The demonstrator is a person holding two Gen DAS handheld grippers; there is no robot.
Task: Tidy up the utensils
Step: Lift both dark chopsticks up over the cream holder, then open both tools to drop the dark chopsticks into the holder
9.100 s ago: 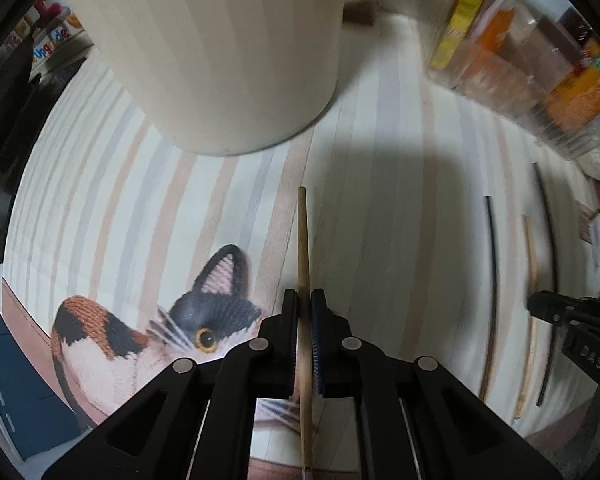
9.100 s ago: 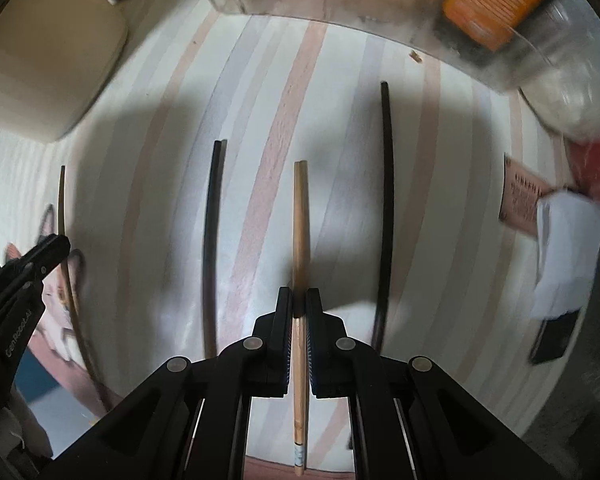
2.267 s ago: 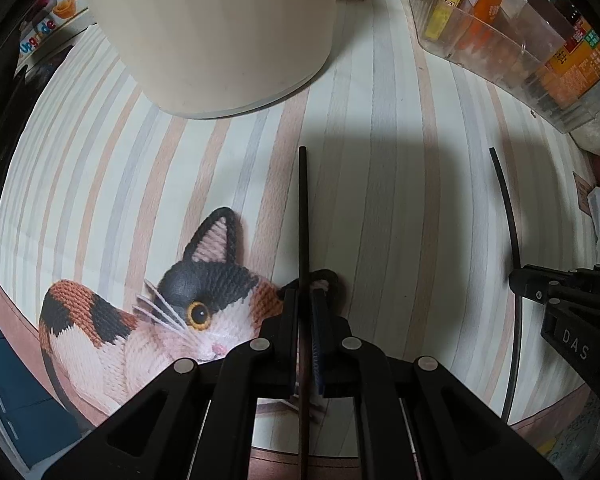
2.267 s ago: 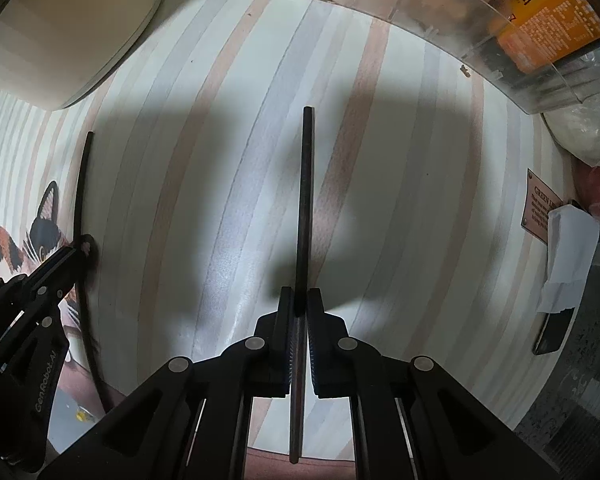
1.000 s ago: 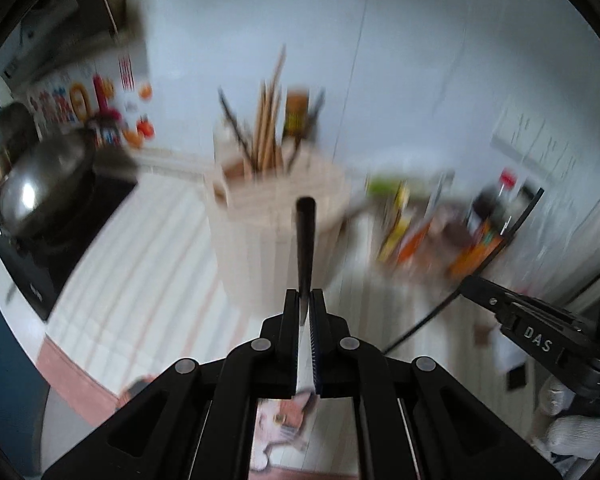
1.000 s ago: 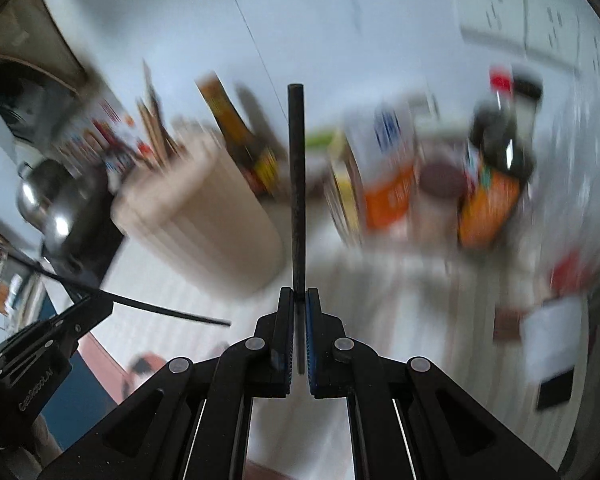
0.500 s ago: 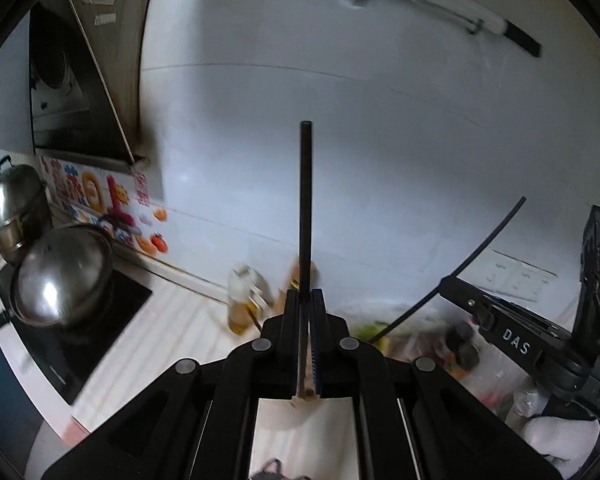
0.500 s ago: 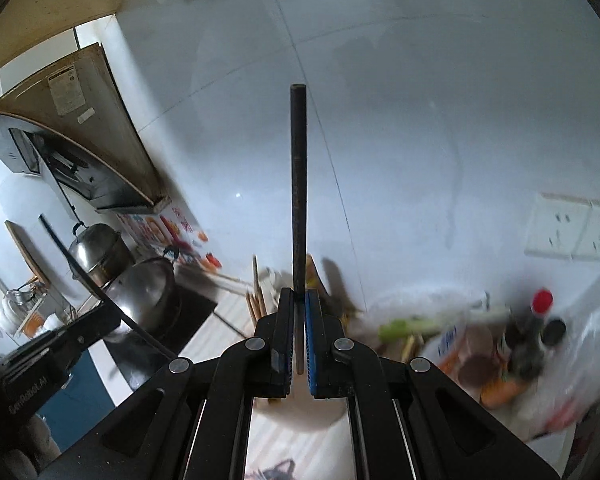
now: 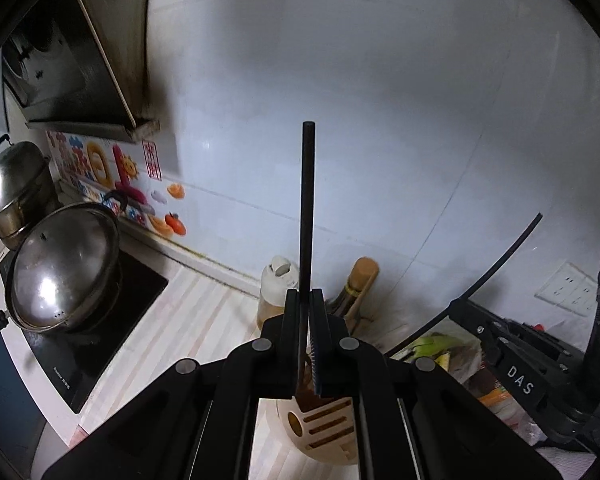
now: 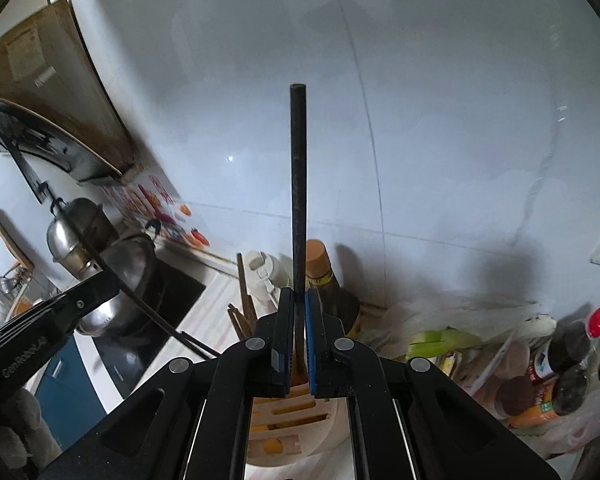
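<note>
2 black chopsticks are held upright over the slotted utensil holder (image 9: 320,428), 1 per gripper. The left gripper (image 9: 305,308) is clenched on its black chopstick (image 9: 307,208); the right gripper (image 10: 296,308) is clenched on the other black chopstick (image 10: 298,184), w/ each lower end hidden between the jaws, so whether a tip has entered a slot can't be told.

2.3 s ago both sticks were pinched flat on the striped cloth; within the last sec they were swung up to vertical and carried over the holder, so the pickup is judged done and only the drop into the slots is left. The wooden pair seen 9.1 s ago is no longer on the cloth; wooden sticks (image 10: 242,292) now stand in the holder.

Room is tight at the back: an oil bottle (image 9: 276,288) and a brown bottle (image 10: 320,276) stand just behind the holder, near the wall. The lidded wok (image 9: 64,268) sits well apart on the left, sauce bottles (image 10: 572,352) on the right. Straight down looks open; the holder rim is the edge to be watched.
</note>
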